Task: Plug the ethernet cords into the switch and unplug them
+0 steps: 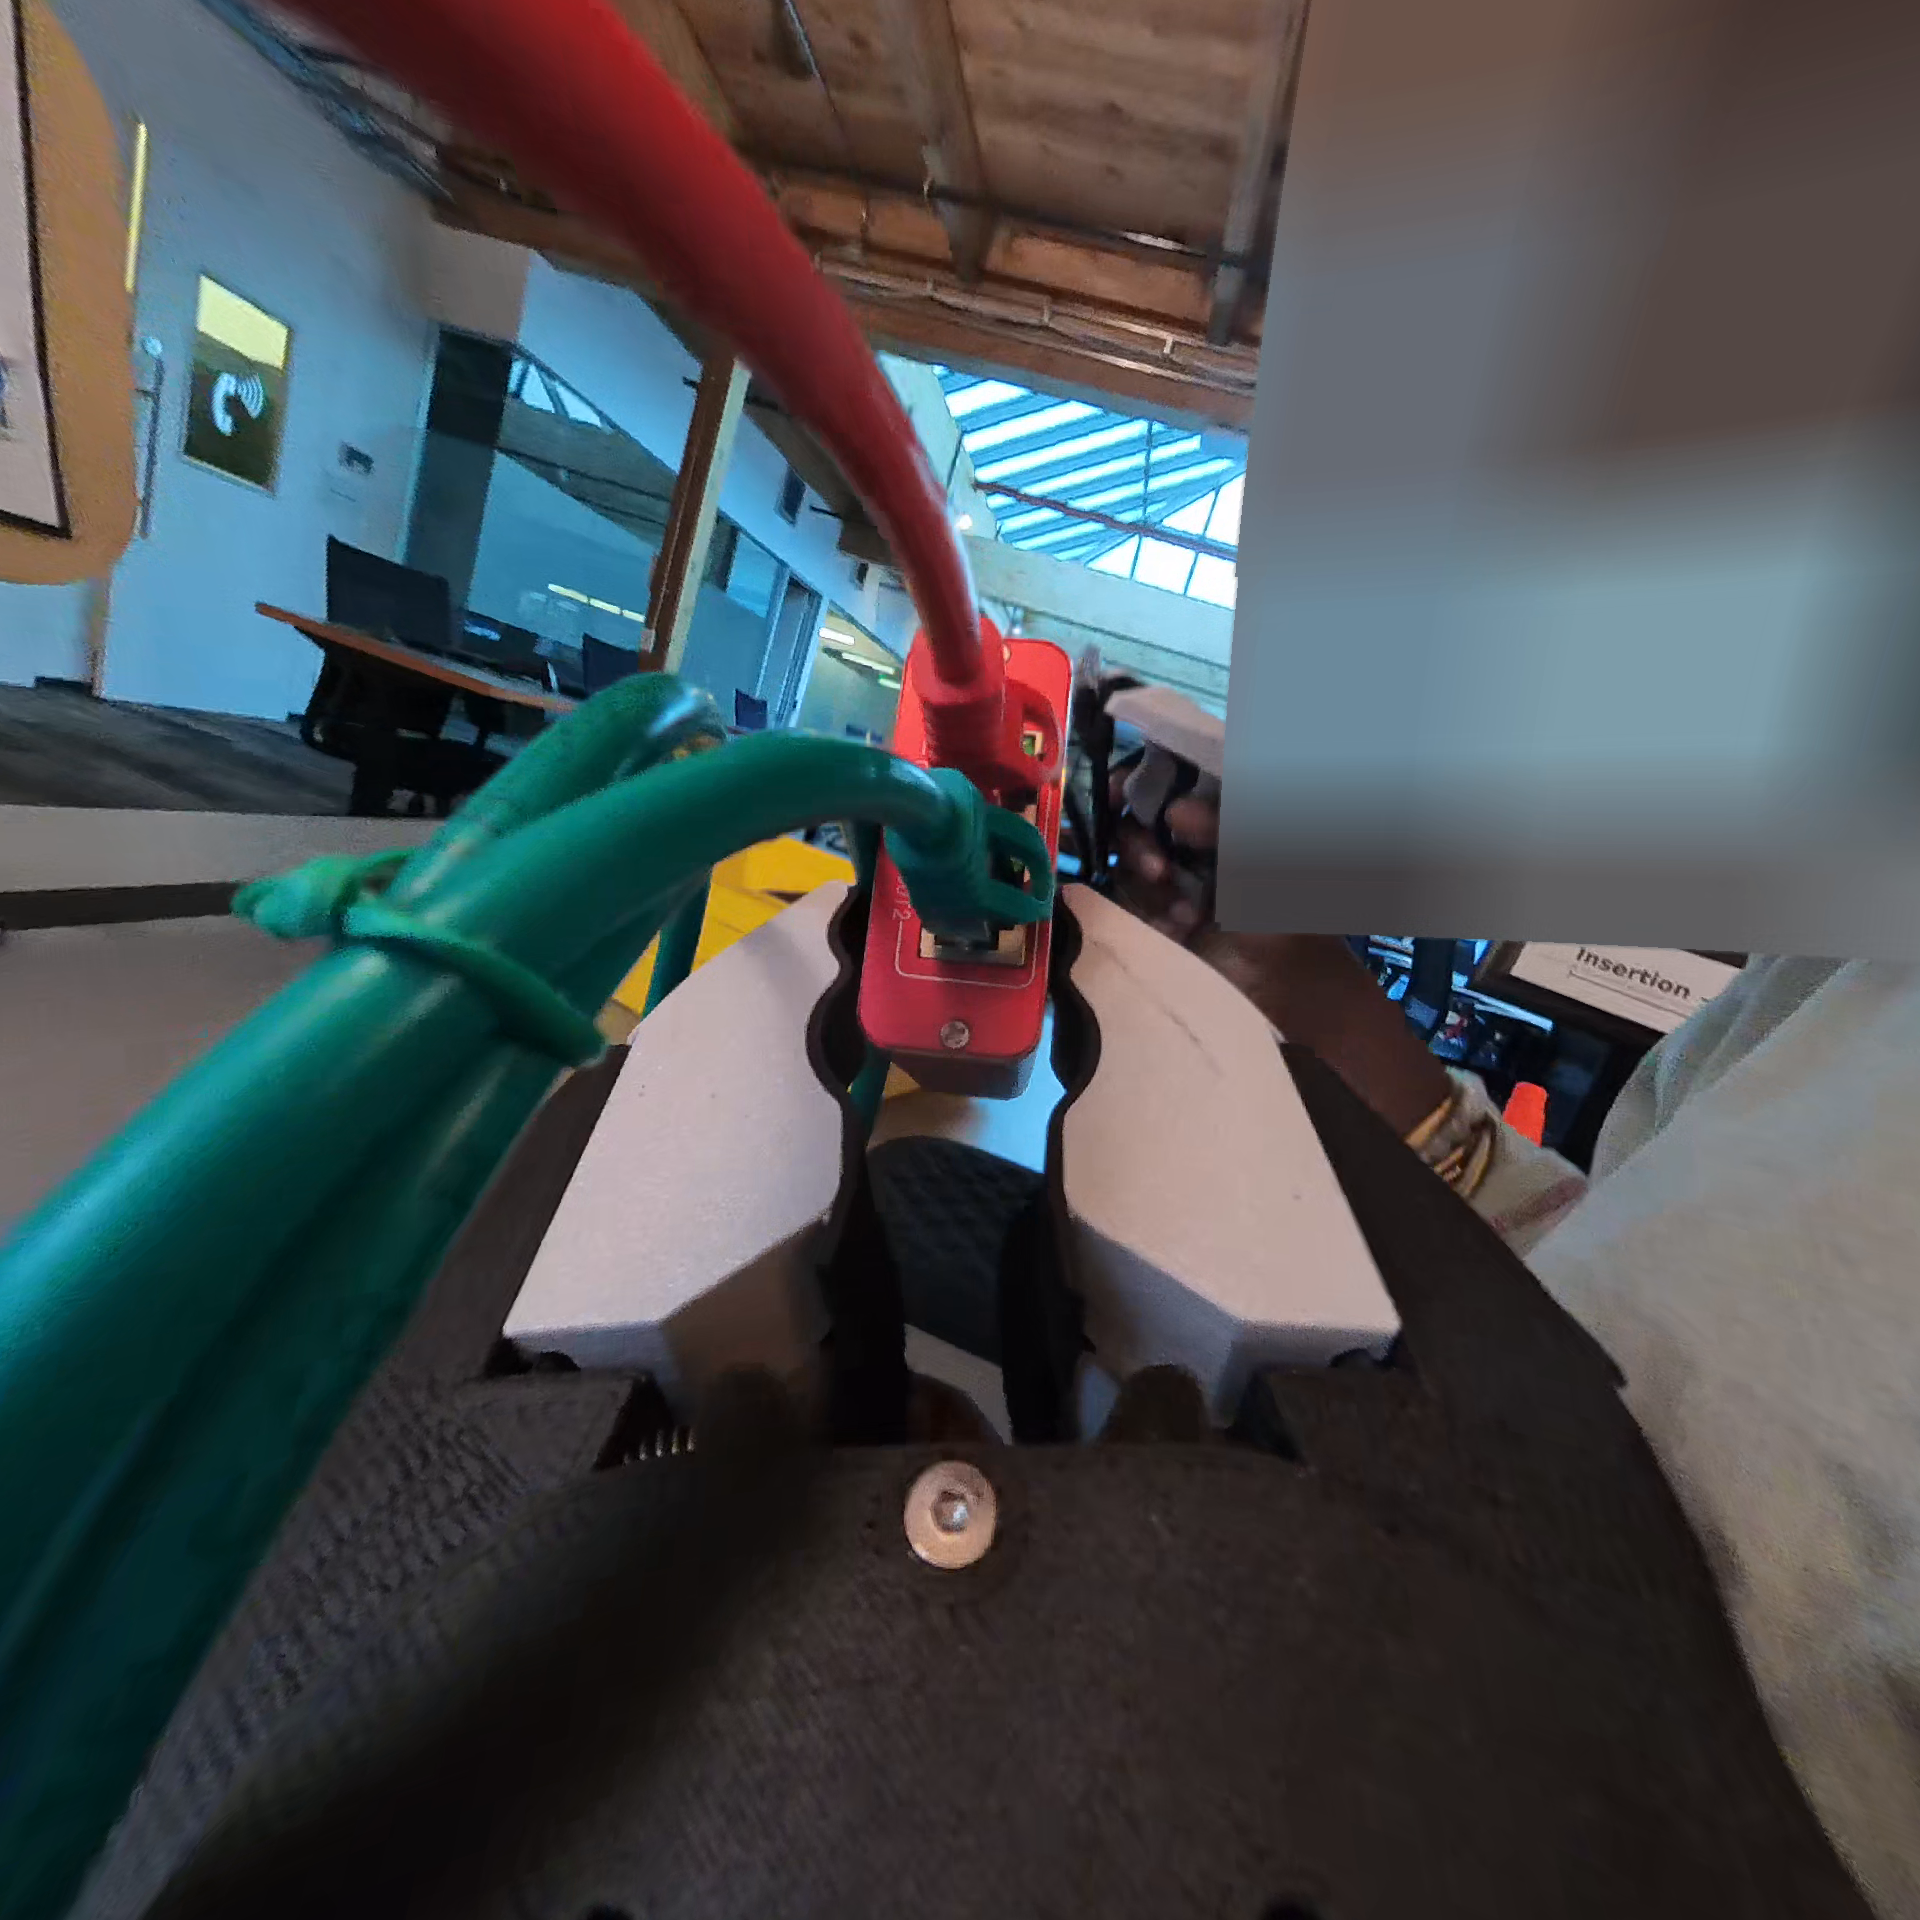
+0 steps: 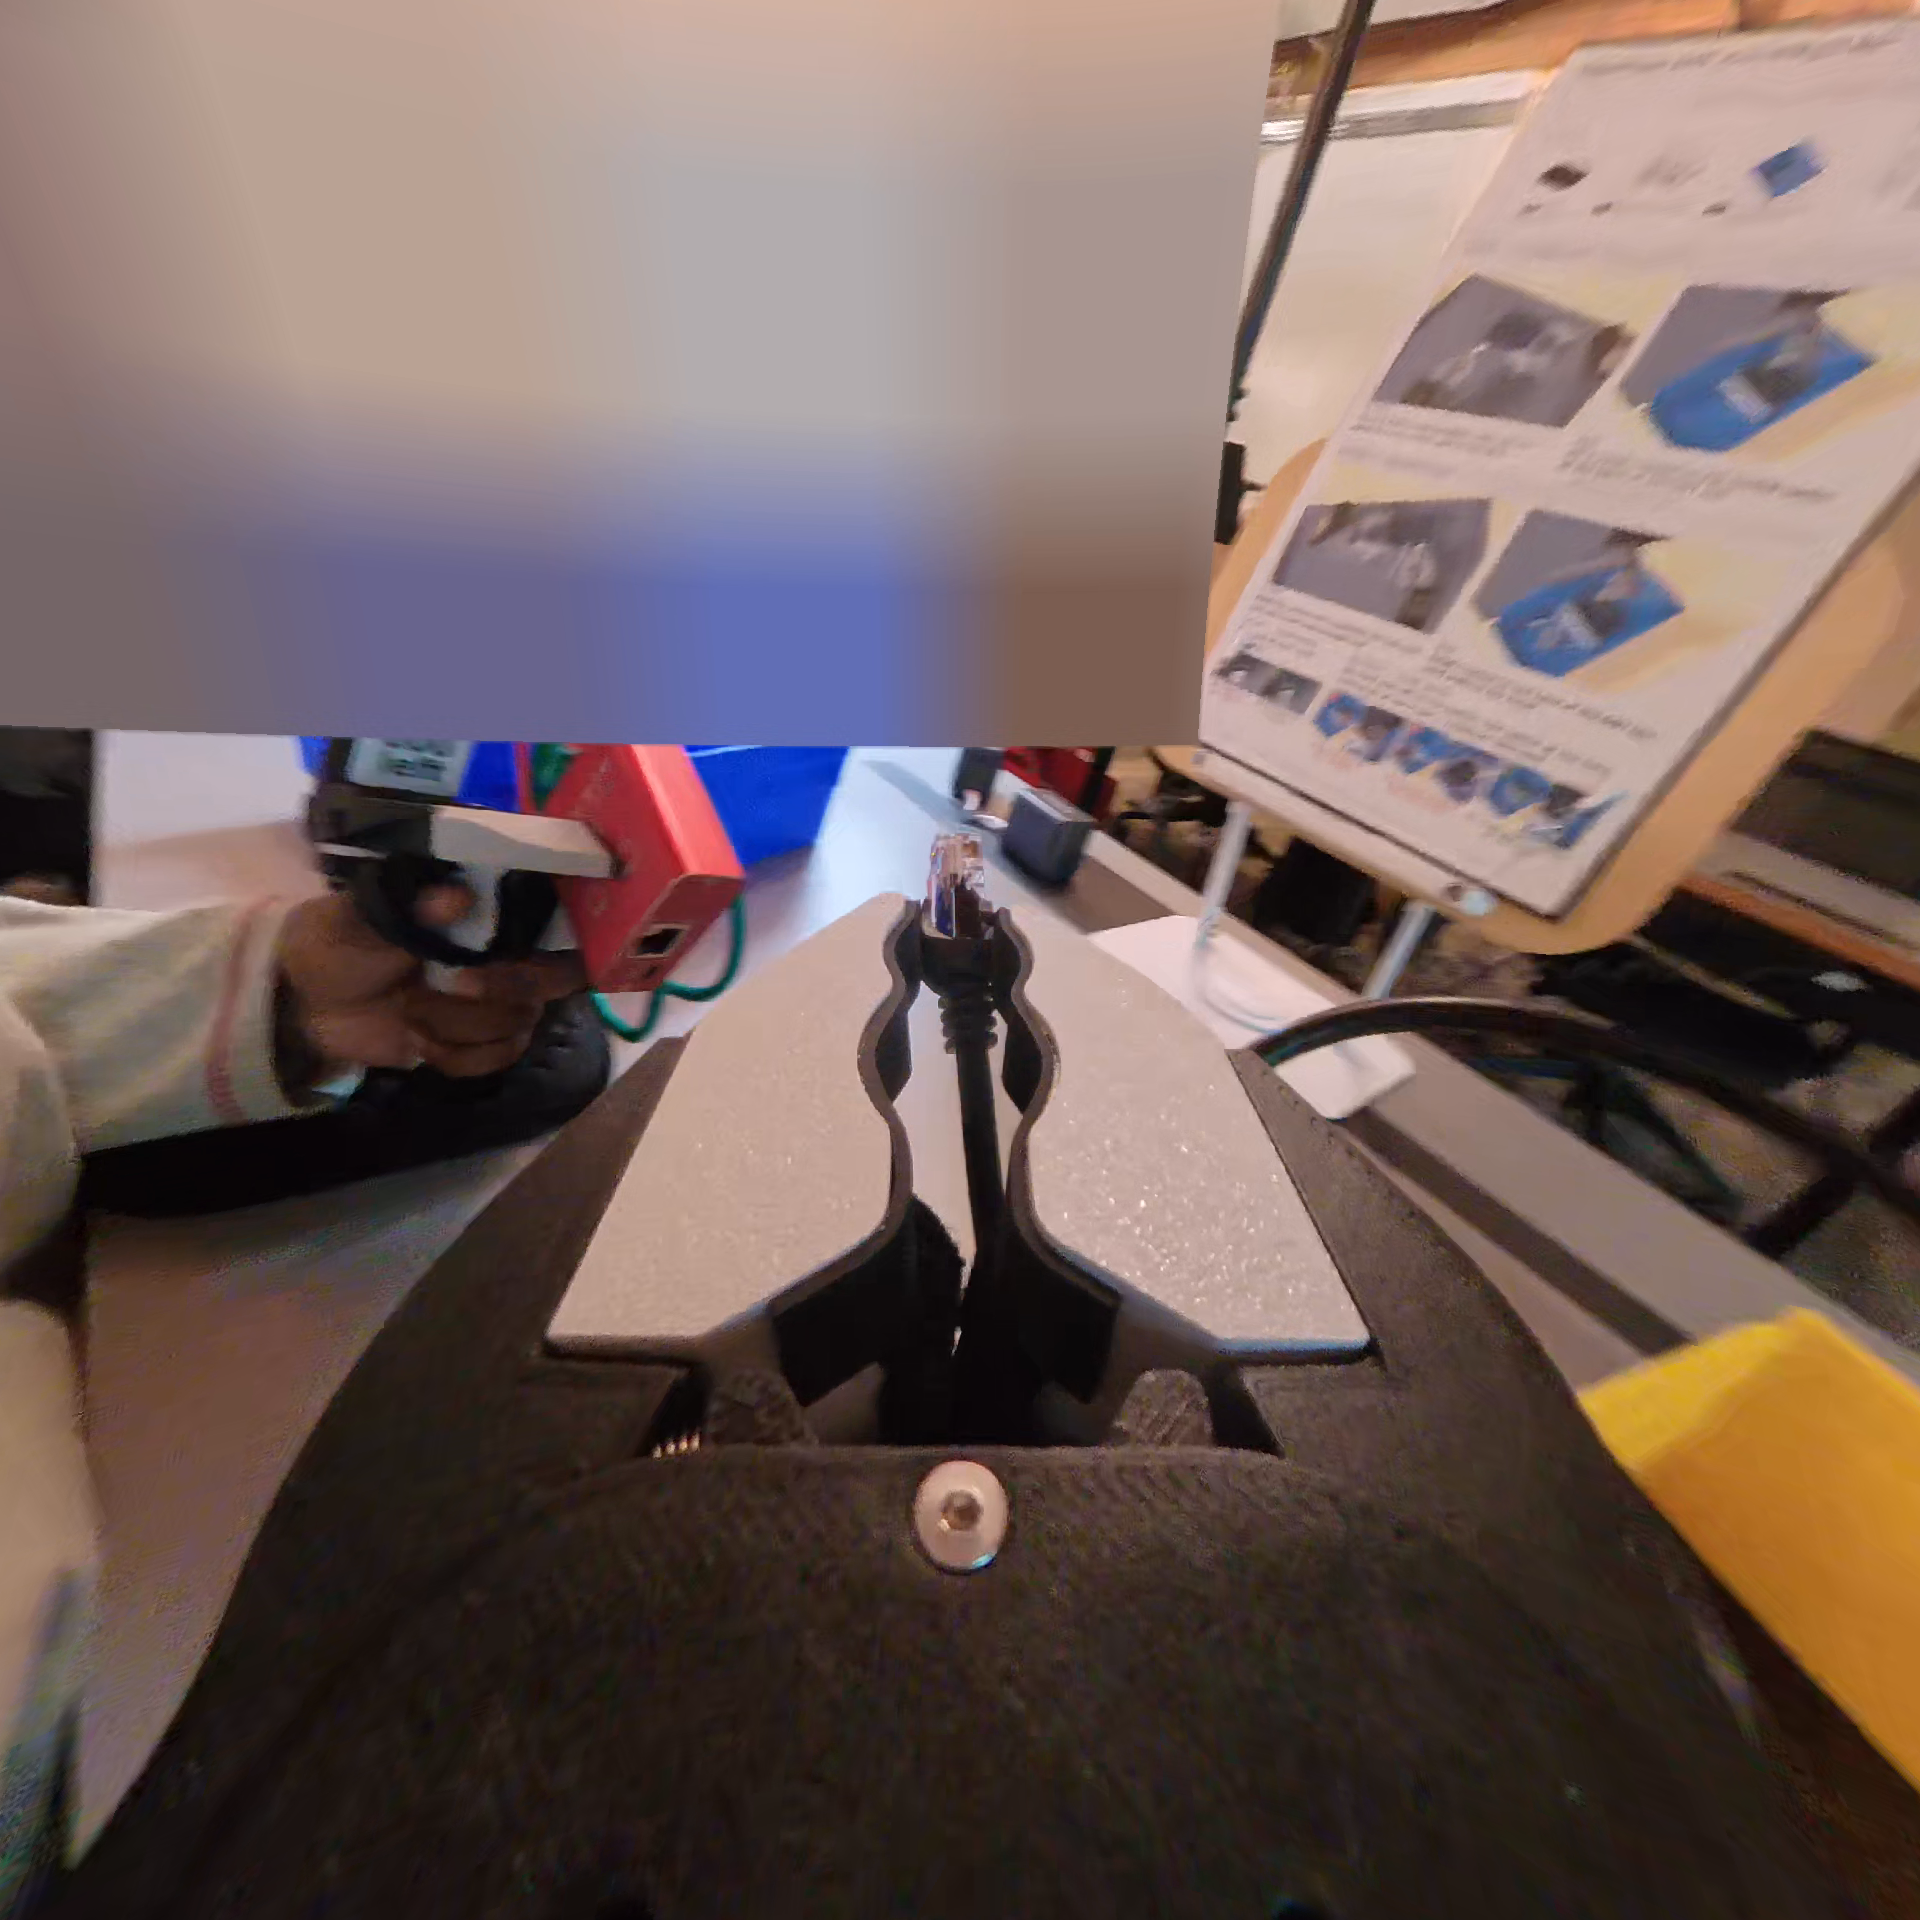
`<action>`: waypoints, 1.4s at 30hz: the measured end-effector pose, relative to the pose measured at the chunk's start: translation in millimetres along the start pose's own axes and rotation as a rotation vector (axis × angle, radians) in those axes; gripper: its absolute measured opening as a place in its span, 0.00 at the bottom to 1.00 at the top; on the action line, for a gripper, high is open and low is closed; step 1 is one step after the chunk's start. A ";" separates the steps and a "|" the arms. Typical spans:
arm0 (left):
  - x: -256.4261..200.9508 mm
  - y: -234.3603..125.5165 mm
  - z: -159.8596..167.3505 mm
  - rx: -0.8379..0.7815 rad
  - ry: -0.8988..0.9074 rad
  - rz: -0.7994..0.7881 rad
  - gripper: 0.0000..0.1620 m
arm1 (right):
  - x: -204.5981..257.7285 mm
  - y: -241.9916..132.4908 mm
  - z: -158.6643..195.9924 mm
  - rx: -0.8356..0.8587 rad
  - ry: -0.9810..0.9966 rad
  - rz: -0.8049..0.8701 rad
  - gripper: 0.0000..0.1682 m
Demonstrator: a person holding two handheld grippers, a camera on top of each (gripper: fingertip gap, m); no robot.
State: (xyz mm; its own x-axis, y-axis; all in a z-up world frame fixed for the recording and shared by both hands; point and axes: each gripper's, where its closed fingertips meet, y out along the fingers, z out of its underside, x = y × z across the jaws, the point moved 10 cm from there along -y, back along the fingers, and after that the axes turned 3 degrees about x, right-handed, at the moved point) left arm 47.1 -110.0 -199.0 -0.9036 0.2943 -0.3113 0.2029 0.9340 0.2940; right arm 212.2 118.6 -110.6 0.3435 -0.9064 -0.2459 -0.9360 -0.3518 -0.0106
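Switch: 1, red box (image 1: 961, 914), clamped between the left claw (image 1: 956, 997) fingers, lifted off the desk (image 2: 249, 1288); also seen from the right wrist view at 10 o'clock (image 2: 655, 883).
Ports: 1 empty port facing cam at the switch's near end; total count can't tell.
Cords plugged: 2. Red cord (image 1: 790, 343) in the far port, runs off to 11 o'clock; green cord (image 1: 727, 810) in the port next to it, arcs to 9 o'clock.
Green bundle: 1 coil (image 1: 260, 1122), tied w/ a green twist tie (image 1: 468, 966), lies at 8 o'clock over the left claw body.
Loose cord: 1, black cord (image 2: 977, 1101), clear plug (image 2: 954, 873) poking past the tips, not in any port.
Left claw: clenched on the switch, both grey fingers (image 1: 717, 1132) pressing its sides.
Right claw (image 2: 956, 925): clenched on the black cord's boot, plug points to 12 o'clock, well apart from the switch.
Hands: 1 visible, person's hand (image 2: 395, 987) w/ pale sleeve wrapped round the left claw's grip at 9 o'clock, low near the desk.
Other: 1 instruction board (image 2: 1558, 499) on a stand at 2 o'clock; 1 yellow block (image 2: 1787, 1507) at 4 o'clock.
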 end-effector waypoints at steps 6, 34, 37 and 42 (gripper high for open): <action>-1.3 0.9 1.9 0.012 0.008 0.008 0.21 | -22.6 -35.0 -27.7 -0.094 -0.045 0.030 0.08; 2.9 3.3 6.8 0.064 -0.015 -0.018 0.21 | -129.3 -32.1 120.3 0.534 0.273 -0.063 0.17; 3.0 3.6 7.2 0.068 -0.013 -0.019 0.21 | -131.1 -36.0 110.0 0.546 0.346 -0.027 0.24; 3.2 3.2 6.9 0.064 -0.018 -0.024 0.21 | -143.3 -59.4 91.8 0.714 0.322 0.265 0.28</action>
State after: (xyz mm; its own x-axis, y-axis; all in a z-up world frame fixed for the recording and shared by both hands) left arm 47.5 -104.7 -205.2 -0.9018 0.2745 -0.3339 0.2053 0.9518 0.2278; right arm 211.5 290.8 -163.7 0.0083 -0.9992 -0.0386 -0.7753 0.0180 -0.6313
